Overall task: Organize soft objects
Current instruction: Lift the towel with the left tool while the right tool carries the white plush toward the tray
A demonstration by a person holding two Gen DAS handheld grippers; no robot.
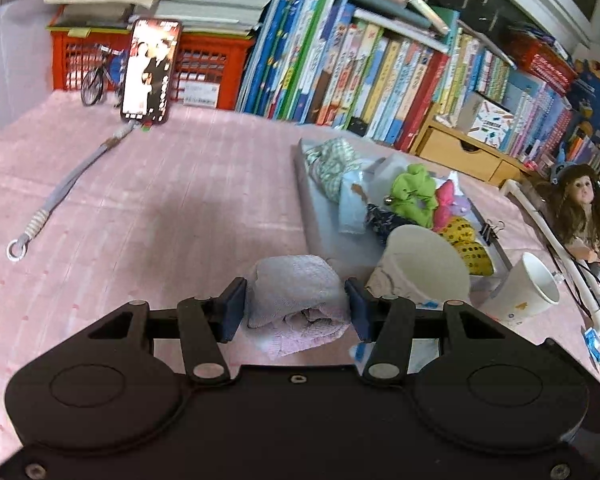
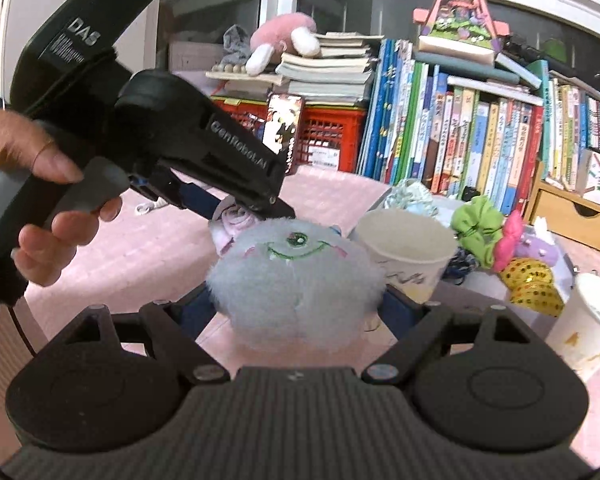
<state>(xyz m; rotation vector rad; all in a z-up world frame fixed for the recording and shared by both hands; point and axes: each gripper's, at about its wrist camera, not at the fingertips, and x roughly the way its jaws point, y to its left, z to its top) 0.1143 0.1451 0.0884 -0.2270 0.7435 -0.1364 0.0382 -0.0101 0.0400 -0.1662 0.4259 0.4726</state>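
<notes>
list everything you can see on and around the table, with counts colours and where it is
folded cloth: 1, pale pink-grey, between left gripper's fingers
plush monster: 1, grey-blue with one green eye, between right gripper's fingers
paper cups: 2, white, right of the cloth
tray: 1, grey, on table, holding soft items
scrunchie: 1, green, in tray
phone: 1, screen lit, propped against red crate
strap: 1, grey, left on table
books: many, multicoloured, behind table
doll: 1, brown hair, far right
left gripper: black, blue pads
right gripper: black
hand: 1, holding left gripper's handle

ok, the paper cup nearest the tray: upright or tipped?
Tipped. The paper cup leans with its open mouth facing the camera, its inside showing, resting against the tray.
</notes>
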